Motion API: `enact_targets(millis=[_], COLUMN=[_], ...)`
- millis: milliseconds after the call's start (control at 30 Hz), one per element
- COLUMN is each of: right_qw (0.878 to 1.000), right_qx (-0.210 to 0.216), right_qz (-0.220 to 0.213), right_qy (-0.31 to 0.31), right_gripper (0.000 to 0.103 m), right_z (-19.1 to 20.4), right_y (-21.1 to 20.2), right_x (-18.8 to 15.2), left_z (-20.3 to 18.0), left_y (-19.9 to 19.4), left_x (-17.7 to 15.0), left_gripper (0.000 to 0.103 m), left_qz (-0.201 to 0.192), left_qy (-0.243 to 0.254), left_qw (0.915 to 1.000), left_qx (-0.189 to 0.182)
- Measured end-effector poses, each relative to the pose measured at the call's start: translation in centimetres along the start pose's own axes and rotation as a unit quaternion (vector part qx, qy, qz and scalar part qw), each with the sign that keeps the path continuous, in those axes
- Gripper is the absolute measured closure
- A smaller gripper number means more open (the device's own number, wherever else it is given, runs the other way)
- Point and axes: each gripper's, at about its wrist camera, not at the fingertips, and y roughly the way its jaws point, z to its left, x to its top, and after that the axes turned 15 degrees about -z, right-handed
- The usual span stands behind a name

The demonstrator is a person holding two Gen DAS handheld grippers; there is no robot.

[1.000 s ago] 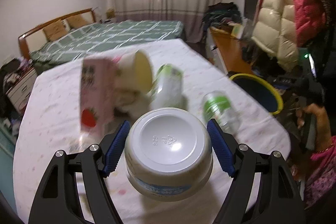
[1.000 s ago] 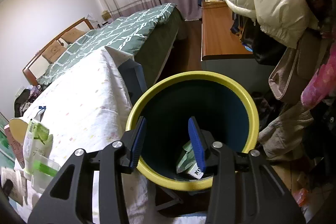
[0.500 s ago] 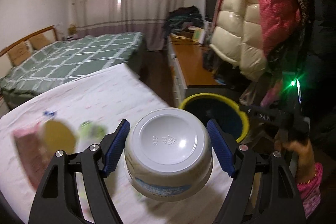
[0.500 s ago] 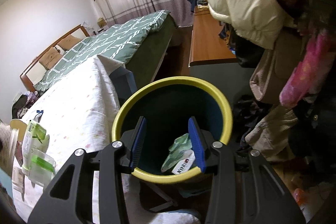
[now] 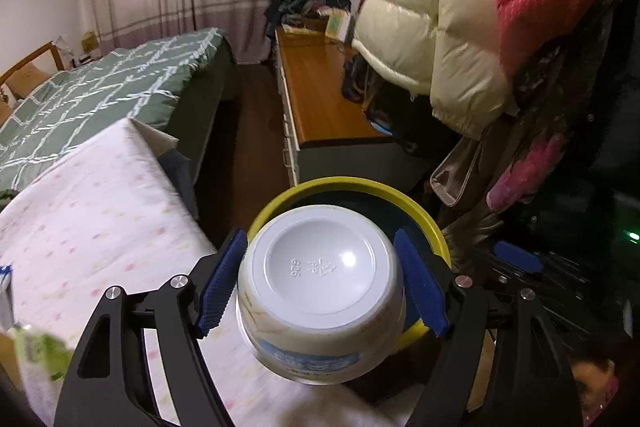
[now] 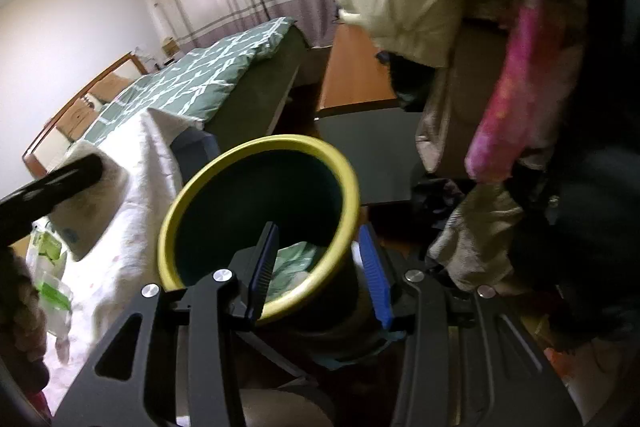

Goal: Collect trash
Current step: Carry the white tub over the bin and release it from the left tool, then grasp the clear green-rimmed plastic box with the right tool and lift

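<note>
The left gripper [image 5: 320,291] is clamped on a white plastic tub [image 5: 322,291], whose base is turned toward the camera and whose sides are pressed by both blue pads [image 5: 218,287]. The tub is held above the near rim of a yellow-rimmed bin [image 5: 420,215], just off the edge of a table covered with a pale spotted cloth [image 5: 92,227]. The right gripper [image 6: 318,267] is seen with its jaws apart and nothing pressed between them; the bin's near rim [image 6: 316,283] is straddled by them. Green and white wrappers [image 6: 296,263] are seen inside the bin. Beyond, a green checked bed [image 5: 100,103] and hanging padded coats [image 5: 440,27] are visible.
</note>
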Motion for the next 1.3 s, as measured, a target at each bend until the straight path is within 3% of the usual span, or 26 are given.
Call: enact_targets(millis=[200,267,333,467,700,867,1000,1133,1300], right_qw=[1.000,1.000,1.000,1.000,1.000,0.998,0.995,0.989,0.977], right_qx=[-0.011,-0.013,-0.013,-0.010,0.010,0.041,0.076,0.110,0.164], right_qz=[0.006,0.009,0.012,0.014,0.020,0.026,0.029,0.035,0.046], right_qy=[0.014,0.015,0.015,0.014,-0.001,-0.026,-0.057,-0.088,-0.131], right_gripper=[0.059,0.058,0.058,0.058,0.056,0.056,0.055,0.055,0.055], right_z=[-2.1,-2.4,-2.5,-2.3,-0.5,3.1,7.3,11.6,18.0], right_y=[0.0,0.1,0.0,0.0,-0.1,-0.5,-1.3,-2.2,-3.9], right_x=[-0.4,-0.5,-0.6,-0.6,-0.9,-1.4,-2.0,-3.0,-4.8], left_z=[-2.0,-1.9,-1.5,-0.5,2.0,5.3,8.9,12.5,15.9], left_y=[5.3,6.4,6.3,4.1,-5.2,-13.9,-20.5,-27.4,-33.2], left_x=[-0.6,-0.8,-0.7,0.1,0.3,-1.8,-3.6,-6.1,-9.3], left_gripper=[0.027,0.018,0.013,0.013,0.006,0.005,0.005,0.005,0.005], left_qz=[0.035,0.044,0.039,0.016,-0.048,-0.086,-0.108,-0.122,-0.127], left_qy=[0.006,-0.003,-0.018,-0.035,-0.054,-0.065,-0.076,-0.089,-0.112], left_qw=[0.9991,0.9985,0.9983,0.9980,0.9945,0.9853,0.9717,0.9522,0.9346], left_qx=[0.023,0.031,0.038,0.050,0.076,0.132,0.196,0.266,0.313])
